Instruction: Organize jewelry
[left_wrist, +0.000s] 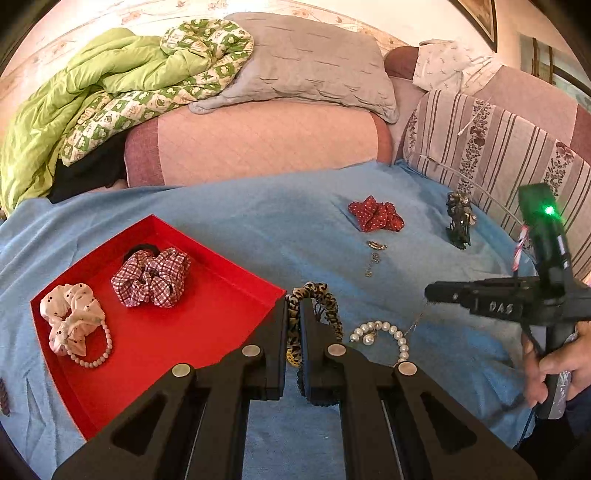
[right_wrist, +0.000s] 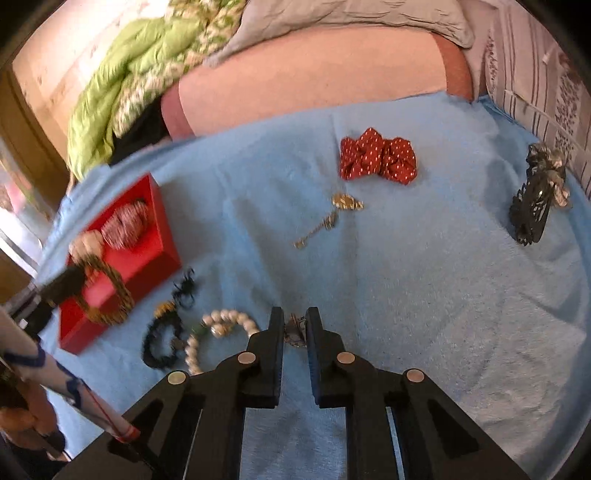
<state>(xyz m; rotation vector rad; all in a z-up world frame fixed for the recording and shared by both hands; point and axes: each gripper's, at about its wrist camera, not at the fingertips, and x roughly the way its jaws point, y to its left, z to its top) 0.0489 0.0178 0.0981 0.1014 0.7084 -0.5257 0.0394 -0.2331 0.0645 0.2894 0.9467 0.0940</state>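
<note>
My left gripper (left_wrist: 294, 314) is shut on a leopard-print hair band (left_wrist: 312, 295) and holds it beside the right edge of the red box (left_wrist: 207, 325); the band also shows in the right wrist view (right_wrist: 110, 291), hanging by the box. The box holds a checked scrunchie (left_wrist: 151, 277), a white spotted scrunchie (left_wrist: 72, 317) and a pink bead bracelet (left_wrist: 99, 350). My right gripper (right_wrist: 294, 325) is shut on a small metal pendant (right_wrist: 294, 332) with a thin chain, low over the blue blanket. A pearl bracelet (right_wrist: 218, 332) lies left of it.
On the blue blanket (right_wrist: 406, 277) lie a red dotted scrunchie (right_wrist: 376, 158), a gold brooch with chain (right_wrist: 332, 214), a black hair clip (right_wrist: 535, 206), and a black bead bracelet (right_wrist: 162, 339). Pillows and a green quilt (left_wrist: 92, 92) lie behind.
</note>
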